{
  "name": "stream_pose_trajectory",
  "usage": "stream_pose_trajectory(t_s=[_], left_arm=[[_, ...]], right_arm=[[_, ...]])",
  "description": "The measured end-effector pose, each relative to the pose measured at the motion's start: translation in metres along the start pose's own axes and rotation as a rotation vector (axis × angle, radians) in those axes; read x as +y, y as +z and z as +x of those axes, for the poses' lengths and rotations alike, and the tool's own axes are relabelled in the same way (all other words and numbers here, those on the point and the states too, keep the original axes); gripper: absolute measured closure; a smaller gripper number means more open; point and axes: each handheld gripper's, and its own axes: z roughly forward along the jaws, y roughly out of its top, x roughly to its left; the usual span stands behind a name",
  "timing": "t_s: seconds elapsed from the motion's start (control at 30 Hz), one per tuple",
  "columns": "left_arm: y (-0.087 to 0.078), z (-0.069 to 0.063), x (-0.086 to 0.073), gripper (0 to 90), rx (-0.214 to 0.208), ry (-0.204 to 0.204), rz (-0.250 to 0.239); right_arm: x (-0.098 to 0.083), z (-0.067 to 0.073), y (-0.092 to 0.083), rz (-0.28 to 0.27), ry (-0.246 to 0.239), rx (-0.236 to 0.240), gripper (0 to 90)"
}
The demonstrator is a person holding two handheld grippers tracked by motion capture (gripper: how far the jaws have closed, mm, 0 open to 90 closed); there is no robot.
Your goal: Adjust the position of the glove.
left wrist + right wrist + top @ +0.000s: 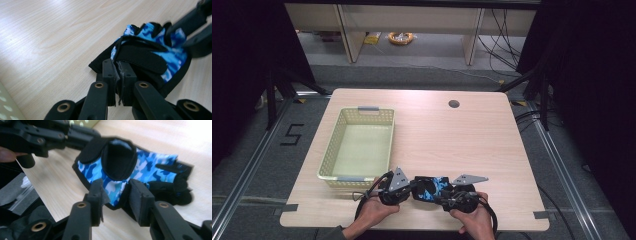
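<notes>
Okay, near edge of the table (472, 145), about 6 o'clock in the high view: blue camo glove (432, 189) lies flat on the wood between both tools. Left gripper (408, 190) sits at the glove's 9 o'clock, jaws pinched together on the black cuff edge, seen close in the left gripper view (117, 82). Right gripper (443, 195) at the glove's 3 o'clock, jaws apart, straddling the glove's blue edge without pressing it (116, 195). Farther off, at 10 o'clock from the glove, a pale yellow basket (343, 131). Cable hole (454, 104) at 12 o'clock near the far edge.
</notes>
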Motion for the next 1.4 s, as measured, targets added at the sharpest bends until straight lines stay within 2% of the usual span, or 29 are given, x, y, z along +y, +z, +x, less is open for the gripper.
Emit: stream_pose_trajectory(t_s=[0.03, 0.07, 0.1, 0.13, 0.17, 0.2, 0.23, 0.3, 0.33, 0.43, 0.47, 0.5, 0.53, 0.57, 0.6, 0.63, 0.7, 0.8, 0.83, 0.9, 0.97, 1.0, 1.07, 1.17, 1.2, 1.27, 1.3, 1.37, 1.4], left_arm=[[-0.001, 0.001, 0.0, 84.7, -0.002, 0.019, 0.014], [0.0, 0.001, -0.001, 84.7, -0.001, 0.013, 0.007], [0.001, 0.001, -0.002, 84.7, -0.002, -0.004, -0.002], [0.0, 0.001, -0.001, 84.7, -0.006, 0.005, 0.009], [0.0, 0.001, -0.001, 84.7, -0.006, 0.005, 0.009], [0.001, 0.001, -0.002, 84.7, -0.011, 0.007, 0.006], [0.001, 0.0, -0.002, 84.5, -0.008, 0.014, 0.002], [0.002, 0.001, -0.002, 84.4, -0.008, 0.025, 0.013], [0.003, 0.0, -0.003, 84.3, -0.016, 0.003, 0.004], [0.002, 0.001, -0.001, 83.8, -0.029, 0.019, 0.025], [0.003, 0.0, -0.002, 83.7, -0.021, 0.025, 0.003], [0.003, 0.0, -0.002, 83.7, -0.021, 0.025, 0.003], [0.002, 0.0, -0.001, 83.7, -0.021, 0.021, 0.009], [0.002, 0.0, -0.001, 83.7, -0.032, 0.014, 0.012], [0.003, -0.001, -0.001, 83.7, -0.017, 0.004, -0.006], [0.002, -0.001, -0.001, 83.7, -0.02, 0.002, -0.001], [0.002, 0.0, -0.001, 83.6, -0.014, 0.029, 0.006], [0.001, -0.001, 0.0, 83.5, -0.019, 0.023, 0.014], [0.002, -0.002, 0.0, 83.6, -0.021, 0.024, 0.005], [0.002, -0.001, 0.001, 83.9, -0.024, 0.034, 0.015], [0.002, -0.001, 0.001, 84.6, -0.024, 0.027, 0.004], [0.0, -0.001, 0.002, 85.0, -0.017, 0.012, 0.012], [-0.002, -0.001, 0.005, 85.2, -0.013, 0.002, -0.022], [-0.005, 0.002, 0.012, 85.2, -0.005, 0.008, -0.028], [-0.005, 0.006, 0.019, 85.3, 0.007, -0.003, -0.055], [-0.003, 0.009, 0.024, 85.2, 0.008, -0.007, -0.047], [0.0, 0.01, 0.026, 85.1, -0.001, 0.012, -0.038], [0.002, 0.009, 0.025, 84.7, 0.0, 0.008, -0.032], [0.009, 0.009, 0.022, 84.5, 0.013, -0.002, -0.021]], right_arm=[[0.001, 0.0, -0.004, -0.004, -0.014, -0.008, 61.5], [0.001, 0.0, -0.004, -0.004, -0.014, -0.008, 61.5], [0.006, -0.002, -0.016, -0.039, -0.032, -0.032, 60.1], [0.007, -0.003, -0.021, -0.043, -0.034, -0.052, 59.7], [0.009, -0.008, -0.025, -0.045, -0.073, -0.08, 58.8], [0.009, -0.008, -0.025, -0.045, -0.073, -0.08, 58.8], [0.011, -0.019, -0.029, -0.06, -0.059, -0.088, 58.4], [0.013, -0.025, -0.031, -0.052, -0.046, -0.101, 58.5], [0.014, -0.027, -0.031, -0.042, -0.061, -0.117, 58.5], [0.017, -0.033, -0.025, -0.007, -0.062, -0.093, 58.5], [0.02, -0.035, -0.017, 0.013, -0.027, -0.085, 58.7], [0.02, -0.035, -0.017, 0.013, -0.027, -0.085, 58.7], [0.022, -0.039, -0.006, 0.02, -0.051, -0.08, 59.2], [0.022, -0.039, -0.003, 0.045, -0.054, -0.084, 59.6], [0.022, -0.039, 0.001, 0.065, -0.057, -0.088, 59.7], [0.022, -0.04, 0.007, 0.081, -0.065, -0.074, 59.9], [0.023, -0.041, 0.012, 0.117, -0.061, -0.076, 61.5], [0.023, -0.044, 0.021, 0.138, -0.074, -0.072, 71.5], [0.023, -0.044, 0.021, 0.144, -0.082, -0.067, 79.4], [0.024, -0.044, 0.021, 0.116, -0.081, -0.06, 85.8], [0.024, -0.044, 0.02, 0.126, -0.089, -0.056, 87.3], [0.025, -0.044, 0.017, 0.109, -0.091, -0.04, 88.4], [0.027, -0.041, 0.011, 0.1, -0.078, -0.034, 88.4], [0.032, -0.032, -0.003, 0.063, -0.091, -0.026, 88.3], [0.032, -0.03, -0.008, 0.051, -0.096, -0.012, 88.3], [0.031, -0.028, -0.011, 0.042, -0.096, -0.025, 88.3], [0.03, -0.029, -0.011, 0.043, -0.094, -0.027, 88.2], [0.029, -0.031, -0.01, 0.045, -0.091, -0.033, 88.1], [0.026, -0.035, -0.006, 0.058, -0.075, -0.04, 87.7]])
